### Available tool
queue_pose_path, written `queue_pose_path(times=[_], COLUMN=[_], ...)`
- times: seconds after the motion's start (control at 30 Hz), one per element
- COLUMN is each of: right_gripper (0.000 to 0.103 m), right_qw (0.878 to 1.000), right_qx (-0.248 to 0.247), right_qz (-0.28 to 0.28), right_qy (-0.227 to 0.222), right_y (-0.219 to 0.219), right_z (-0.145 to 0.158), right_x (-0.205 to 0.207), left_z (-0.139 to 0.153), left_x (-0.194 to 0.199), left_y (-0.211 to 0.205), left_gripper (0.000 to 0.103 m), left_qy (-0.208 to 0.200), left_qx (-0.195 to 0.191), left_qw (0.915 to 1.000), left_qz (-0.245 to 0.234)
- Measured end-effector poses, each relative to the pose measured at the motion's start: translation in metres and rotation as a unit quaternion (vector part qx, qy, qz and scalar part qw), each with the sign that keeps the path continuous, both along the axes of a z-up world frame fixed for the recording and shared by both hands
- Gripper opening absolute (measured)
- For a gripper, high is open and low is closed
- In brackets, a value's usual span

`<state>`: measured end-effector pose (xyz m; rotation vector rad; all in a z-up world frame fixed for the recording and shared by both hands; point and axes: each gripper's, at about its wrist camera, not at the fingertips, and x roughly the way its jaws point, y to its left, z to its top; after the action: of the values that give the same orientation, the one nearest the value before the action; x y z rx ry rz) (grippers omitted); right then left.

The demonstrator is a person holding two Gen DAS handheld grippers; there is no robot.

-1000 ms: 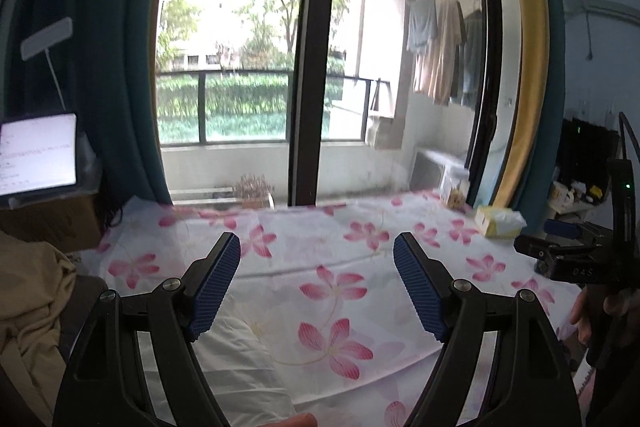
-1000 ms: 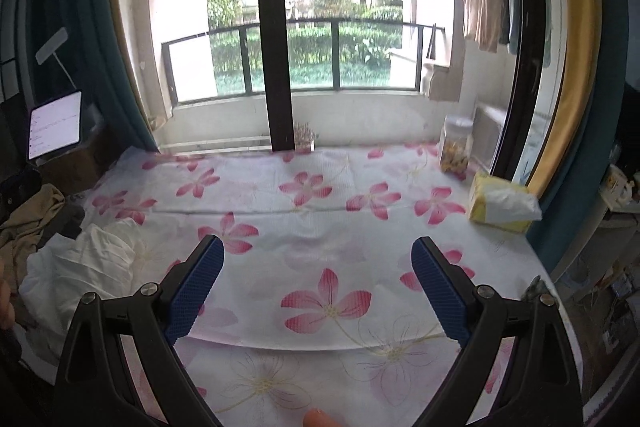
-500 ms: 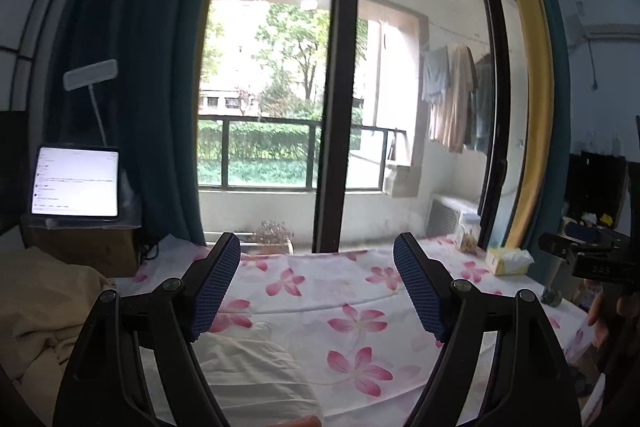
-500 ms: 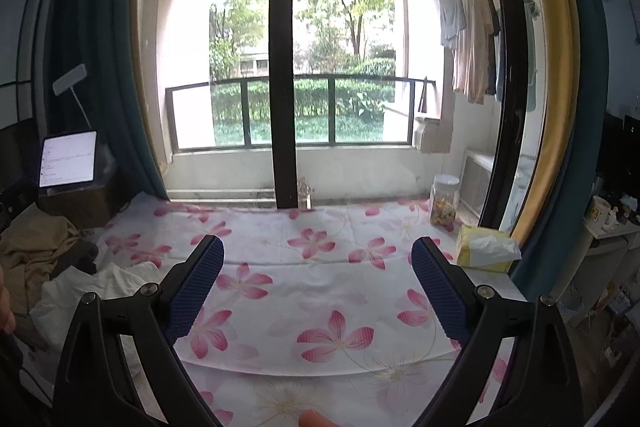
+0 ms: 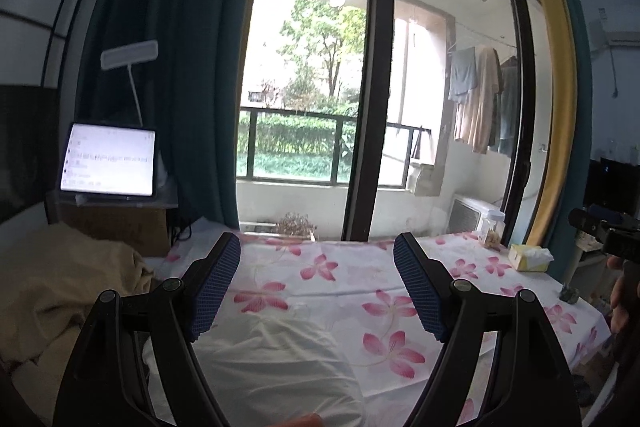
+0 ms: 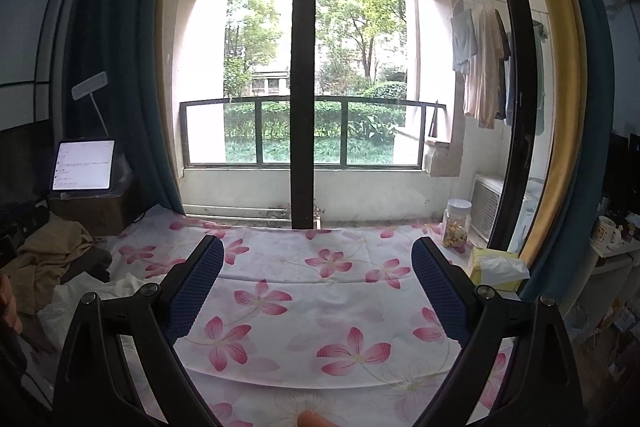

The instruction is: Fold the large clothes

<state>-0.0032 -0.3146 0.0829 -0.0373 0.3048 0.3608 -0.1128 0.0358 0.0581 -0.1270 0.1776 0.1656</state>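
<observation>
A white garment (image 5: 276, 359) lies crumpled on the flowered cloth (image 5: 360, 283), just below and ahead of my left gripper (image 5: 318, 259), which is open and empty above it. A tan garment (image 5: 52, 291) is heaped to the left. In the right wrist view the white garment (image 6: 100, 291) and the tan garment (image 6: 52, 251) sit at the left edge of the flowered cloth (image 6: 320, 291). My right gripper (image 6: 318, 263) hovers open over the cloth's middle, holding nothing. The other gripper's body (image 5: 608, 231) shows at the far right of the left view.
A lit tablet (image 5: 108, 161) stands on a cardboard box at the left. A yellow tissue box (image 6: 496, 269) and a clear jar (image 6: 456, 225) sit at the far right of the cloth. Dark curtains and a sliding glass door rise behind. A cluttered side table (image 6: 612, 235) stands right.
Both views have tilted upward: the flowered cloth has sunk in the frames and more of the window shows. The left view swung left, bringing the tablet and tan garment further in.
</observation>
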Motion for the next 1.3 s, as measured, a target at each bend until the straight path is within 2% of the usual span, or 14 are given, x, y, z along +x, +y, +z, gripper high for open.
queue_pose_path(times=[0.23, 1.3], right_gripper=[0.094, 0.094], right_qw=[1.0, 0.999], right_qx=[-0.005, -0.006], right_qz=[0.014, 0.017], right_qy=[0.021, 0.04], right_y=[0.008, 0.012], right_z=[-0.009, -0.017], right_x=[0.012, 0.029], left_z=[-0.004, -0.01], left_x=[0.004, 0.018], left_y=[-0.002, 0.0], left_gripper=[0.082, 0.082], left_qy=[0.005, 0.008], left_qx=[0.021, 0.005], left_qw=[0.9997, 0.9999], left_qz=[0.011, 0.01])
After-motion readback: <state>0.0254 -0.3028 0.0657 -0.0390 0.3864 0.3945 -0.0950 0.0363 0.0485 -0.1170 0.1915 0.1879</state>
